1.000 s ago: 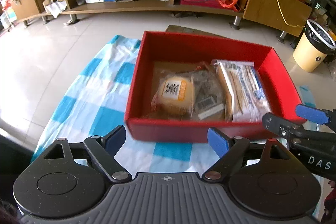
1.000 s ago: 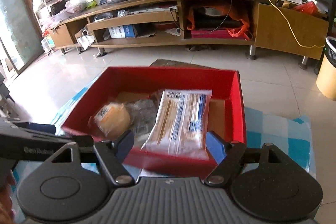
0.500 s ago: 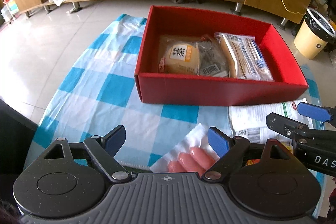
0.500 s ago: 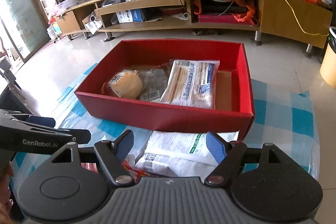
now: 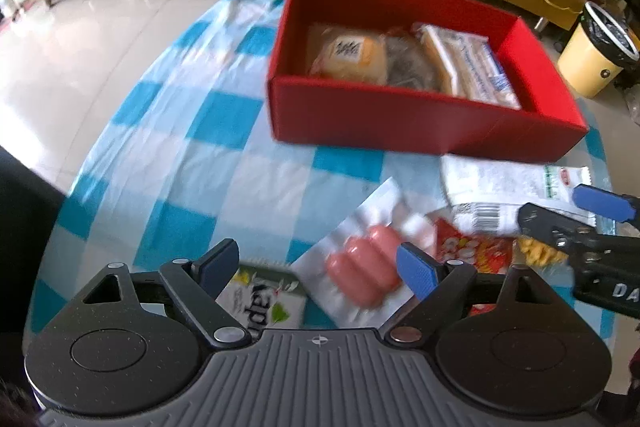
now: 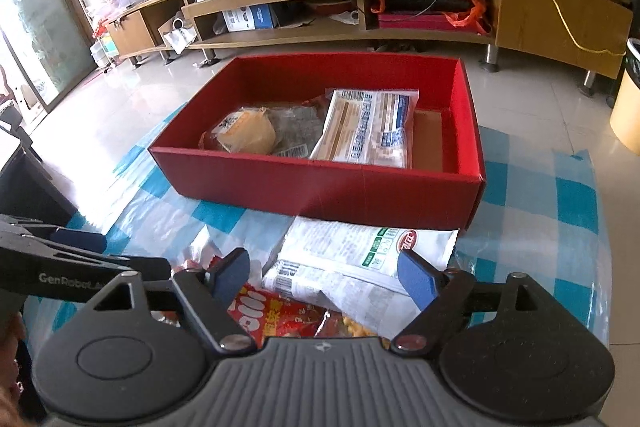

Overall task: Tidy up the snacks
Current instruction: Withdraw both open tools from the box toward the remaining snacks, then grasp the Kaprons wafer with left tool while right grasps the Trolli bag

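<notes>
Both grippers have drawn back from the red box (image 6: 320, 183) toward the loose packets in front of it. Left gripper (image 5: 316, 265) hangs wide over the sausage pack (image 5: 362, 277); right gripper (image 6: 324, 277), jaws opening and empty, frames the white snack bag (image 6: 360, 255). Best to pinch each packet's flat edge squarely.

A box (image 6: 320, 187) is set on a cloth (image 5: 192, 163). In it, a bun (image 6: 248, 137) lies left of a biscuit pack (image 6: 368, 131). Before the box, a sausage pack (image 5: 364, 267) lies left of a white bag (image 6: 360, 255).
</notes>
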The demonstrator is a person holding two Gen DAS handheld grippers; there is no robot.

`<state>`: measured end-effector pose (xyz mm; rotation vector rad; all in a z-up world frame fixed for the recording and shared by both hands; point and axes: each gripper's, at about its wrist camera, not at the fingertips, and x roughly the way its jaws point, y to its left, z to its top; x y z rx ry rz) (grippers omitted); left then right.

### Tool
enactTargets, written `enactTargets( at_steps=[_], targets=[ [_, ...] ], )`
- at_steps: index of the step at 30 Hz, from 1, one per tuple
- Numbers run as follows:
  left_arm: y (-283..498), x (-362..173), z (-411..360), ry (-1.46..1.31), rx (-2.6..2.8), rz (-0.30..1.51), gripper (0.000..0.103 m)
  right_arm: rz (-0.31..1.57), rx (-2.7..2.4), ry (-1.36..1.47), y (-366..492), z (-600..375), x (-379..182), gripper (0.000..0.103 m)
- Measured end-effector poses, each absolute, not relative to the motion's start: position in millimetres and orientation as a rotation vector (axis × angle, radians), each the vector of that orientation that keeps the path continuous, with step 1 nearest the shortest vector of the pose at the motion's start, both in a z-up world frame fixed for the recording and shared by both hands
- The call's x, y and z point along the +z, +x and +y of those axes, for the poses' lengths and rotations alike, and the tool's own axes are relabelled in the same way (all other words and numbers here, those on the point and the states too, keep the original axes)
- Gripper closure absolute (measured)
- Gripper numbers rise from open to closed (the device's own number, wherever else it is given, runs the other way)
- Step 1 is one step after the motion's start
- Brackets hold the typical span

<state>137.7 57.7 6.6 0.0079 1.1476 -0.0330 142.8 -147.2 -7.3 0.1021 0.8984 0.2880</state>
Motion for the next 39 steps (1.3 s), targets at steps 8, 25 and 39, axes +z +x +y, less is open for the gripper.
enactTargets(
  at_steps=[8, 25, 39],
  targets=[
    [125, -11, 82, 0.001, -0.005, 1.218, 0.013, 0.961, 0.323, 0.093, 133, -144, -16, 0.023],
    [125, -22, 90, 0.035, 0.007, 1.241, 0.033, 0.993, 0.328, 0.169, 124, -159, -14, 0.022],
    [95, -13, 95, -0.015, -0.078, 1.280, 0.038, 0.966, 0.391, 0.162, 99, -129, -29, 0.022]
  ],
)
